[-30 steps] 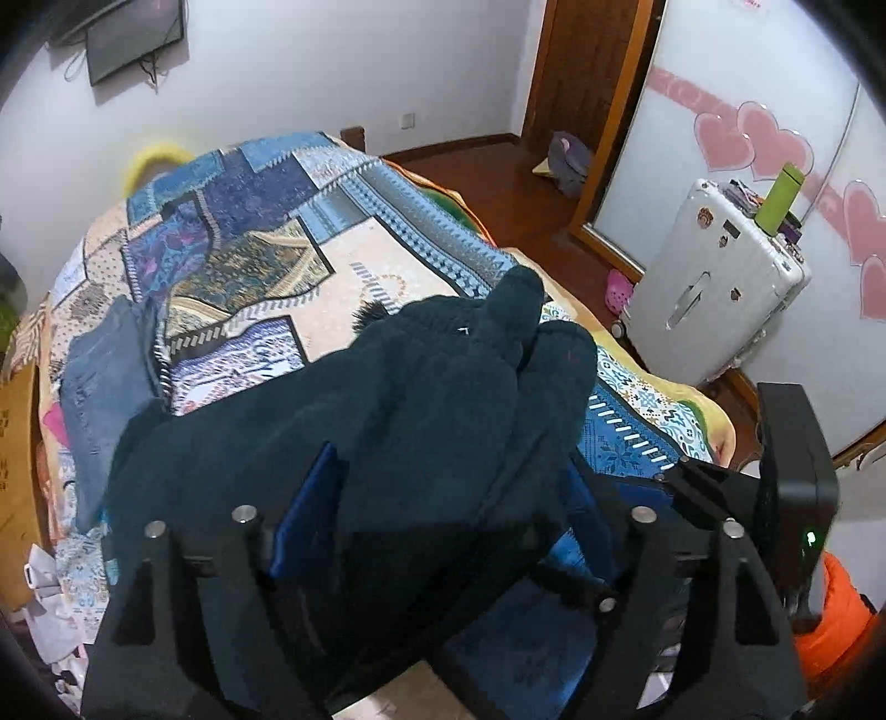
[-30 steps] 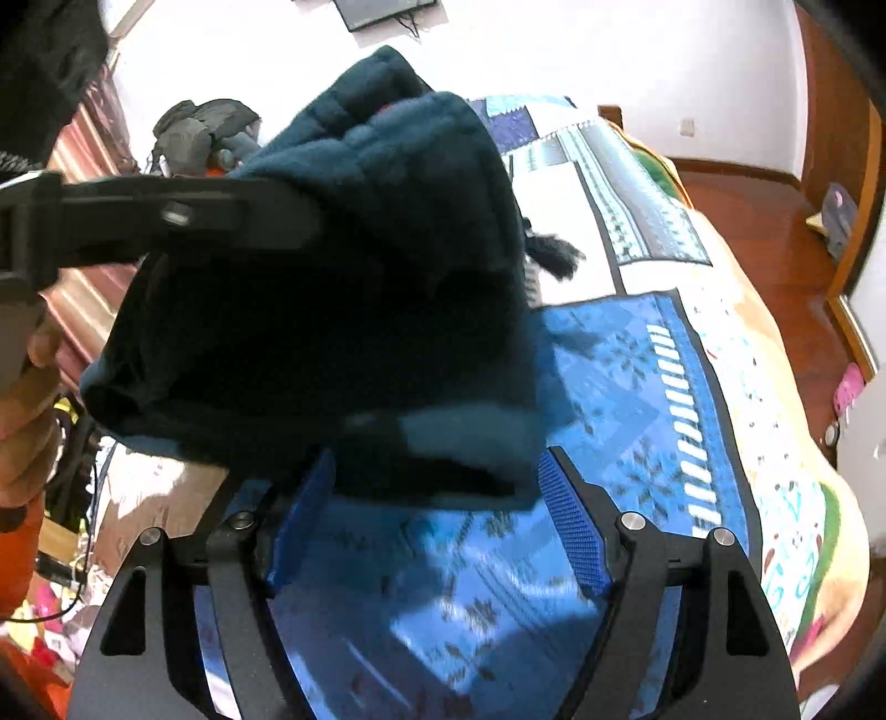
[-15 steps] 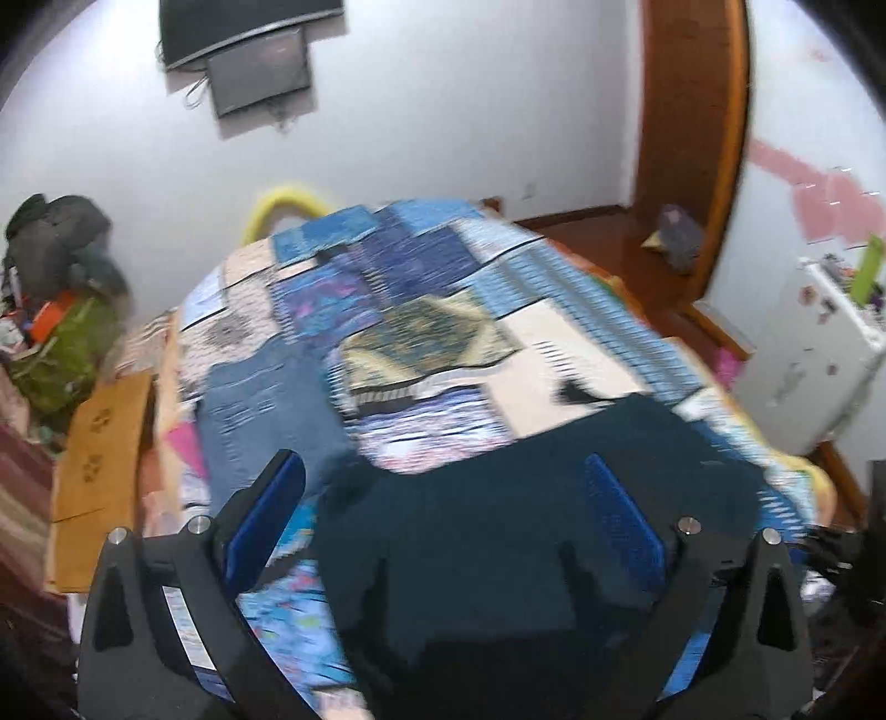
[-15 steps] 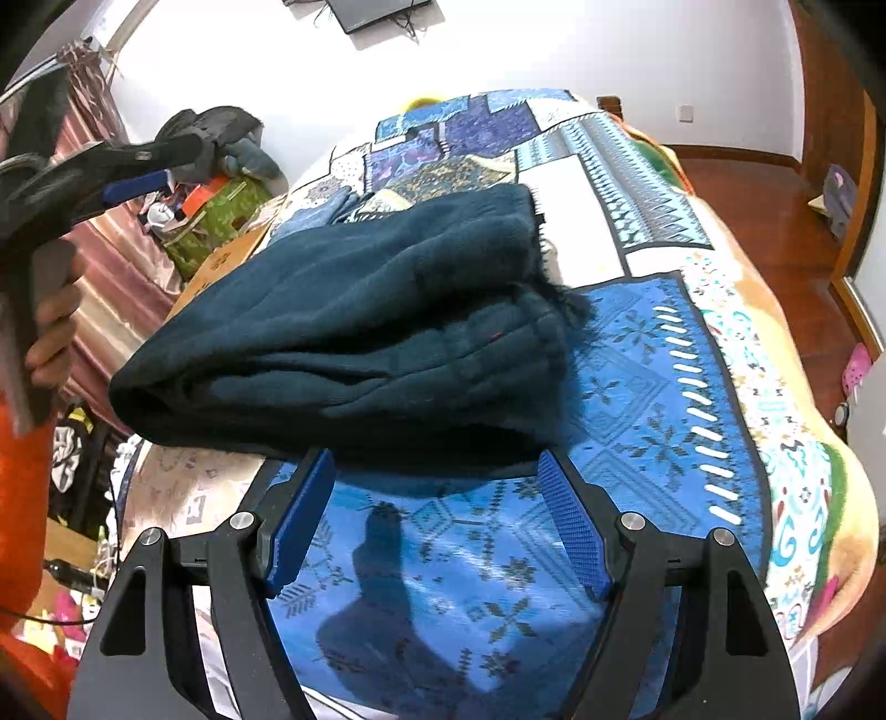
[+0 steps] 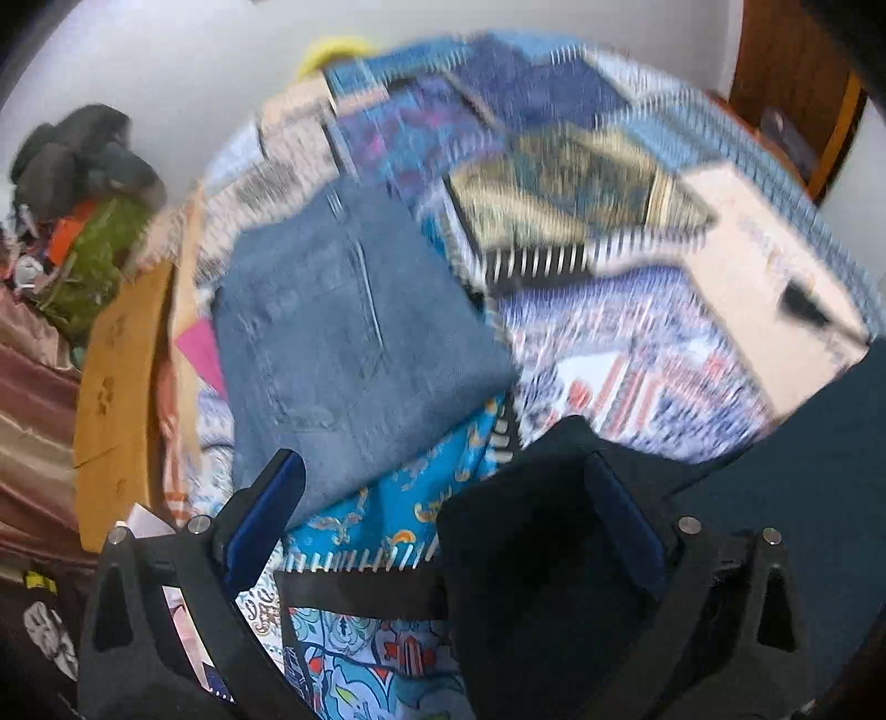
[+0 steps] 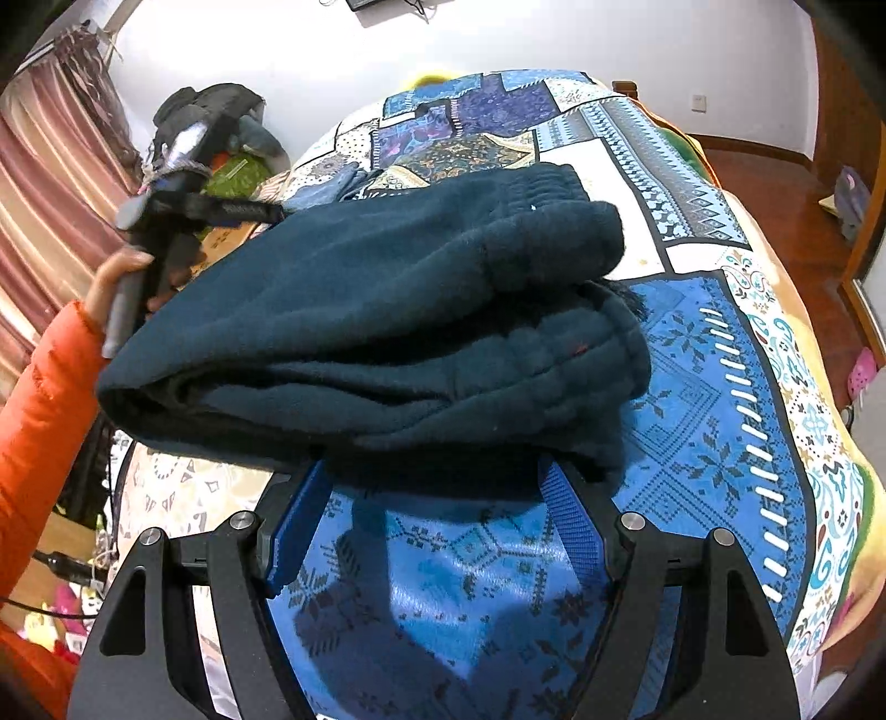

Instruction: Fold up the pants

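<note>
Right wrist view: a bed under a patchwork blanket point(image 6: 720, 421) in blue, cream and purple panels fills the room's middle.
Pants: the dark teal fleece pants point(image 6: 387, 332) lie folded in thick layers on the blanket's blue panel.
Right gripper: the right gripper point(image 6: 432, 520) has its blue pads spread, tips at the bundle's near edge, pinching nothing.
Left gripper: the left gripper point(image 5: 448, 515) is spread wide and empty over the blanket, with the pants' corner beside its right finger.
Jeans: folded blue jeans point(image 5: 343, 338) lie further up the bed.
Room: white wall point(image 6: 498, 39), striped curtain point(image 6: 50, 166), wooden floor point(image 6: 775, 199), piled bags point(image 6: 216, 127) by the bedside.
Person: orange sleeve point(image 6: 39, 399) at left.
</note>
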Available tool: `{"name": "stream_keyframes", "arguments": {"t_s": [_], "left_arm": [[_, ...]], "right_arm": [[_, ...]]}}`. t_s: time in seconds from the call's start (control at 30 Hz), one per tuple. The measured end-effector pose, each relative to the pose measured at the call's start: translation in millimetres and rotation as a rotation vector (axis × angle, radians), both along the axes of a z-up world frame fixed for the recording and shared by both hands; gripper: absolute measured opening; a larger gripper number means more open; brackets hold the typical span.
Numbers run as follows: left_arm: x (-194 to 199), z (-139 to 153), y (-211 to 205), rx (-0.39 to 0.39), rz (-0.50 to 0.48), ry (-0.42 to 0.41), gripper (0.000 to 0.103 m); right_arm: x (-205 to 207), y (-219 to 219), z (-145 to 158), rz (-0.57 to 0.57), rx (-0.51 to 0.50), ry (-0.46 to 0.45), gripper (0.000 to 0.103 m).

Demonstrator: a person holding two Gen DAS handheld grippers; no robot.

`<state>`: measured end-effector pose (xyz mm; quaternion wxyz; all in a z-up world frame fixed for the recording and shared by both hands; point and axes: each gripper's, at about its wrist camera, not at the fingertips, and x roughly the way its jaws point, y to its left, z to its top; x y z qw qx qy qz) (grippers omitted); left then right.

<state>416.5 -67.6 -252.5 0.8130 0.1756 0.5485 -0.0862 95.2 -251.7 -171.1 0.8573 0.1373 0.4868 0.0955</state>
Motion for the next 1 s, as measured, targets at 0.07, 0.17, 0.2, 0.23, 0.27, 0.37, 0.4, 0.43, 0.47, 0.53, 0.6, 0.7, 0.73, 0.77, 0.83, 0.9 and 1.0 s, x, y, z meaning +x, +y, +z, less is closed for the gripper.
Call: {"name": "stream_keyframes", "arguments": {"t_s": [0.07,0.17,0.2,0.23,0.27,0.37,0.4,0.43,0.47,0.53,0.6,0.7,0.73,0.77,0.83,0.9,1.0], "left_arm": [[-1.9,-9.6,6.8,-0.021,-0.017,0.025,0.103],[-13.2,-11.9,20.6,-0.051,-0.042,0.036,0.103],[-18.5,-11.8,25.3,-0.051,-0.041,0.032,0.103],[-24.4,-11.2,30.1,-0.051,-0.034,0.029,0.103],[-30.2,-9.0,33.0,-0.052,-0.025,0.029,0.103],[-51.4,-3.5,52.1,-0.070,0.021,0.034,0.103],[-59.1,-1.5,58.8,-0.076,0.034,0.035,0.103],[-68.7,1.4,65.3,-0.082,0.043,0.037,0.103],[-78.3,4.3,71.2,-0.087,0.049,0.039,0.103],[-98.8,10.4,79.9,-0.097,0.058,0.044,0.103],[-124.0,17.9,83.9,-0.103,0.053,0.032,0.103],[-156.1,29.1,79.1,-0.111,0.030,0.003,0.103],[-164.9,32.3,75.8,-0.117,0.018,-0.003,0.103],[-172.8,35.1,72.3,-0.126,0.006,-0.008,0.103],[-186.9,39.6,60.6,-0.166,-0.027,-0.004,0.103],[-197.4,41.3,49.5,-0.209,-0.053,0.001,0.103],[-208.1,43.4,28.6,-0.235,-0.089,-0.033,0.103]], "right_arm": [[0.3,0.0,0.5,0.000,-0.003,0.001,0.074],[-0.5,0.2,1.7,-0.002,-0.013,-0.001,0.073],[-1.2,0.0,2.4,-0.002,-0.017,-0.005,0.073],[-1.5,-0.8,3.0,-0.003,-0.018,-0.008,0.073],[-2.3,-1.4,3.8,-0.005,-0.017,-0.011,0.073],[-4.5,-3.0,7.7,-0.010,-0.019,-0.025,0.073],[-5.6,-3.6,9.7,-0.011,-0.020,-0.032,0.073],[-6.4,-4.3,11.8,-0.013,-0.020,-0.040,0.073],[-7.5,-4.4,14.4,-0.015,-0.021,-0.048,0.073],[-9.3,-4.6,20.4,-0.017,-0.024,-0.067,0.073],[-12.2,-4.0,26.7,-0.018,-0.024,-0.091,0.073],[-15.0,-0.6,35.7,-0.017,-0.026,-0.124,0.073],[-15.1,1.0,38.6,-0.016,-0.025,-0.134,0.073],[-16.0,2.5,40.9,-0.013,-0.024,-0.144,0.073],[-16.7,5.9,44.4,-0.005,-0.025,-0.159,0.073],[-16.1,9.7,44.4,0.004,-0.028,-0.167,0.073],[-13.9,11.3,36.9,0.013,-0.035,-0.154,0.073]]}}
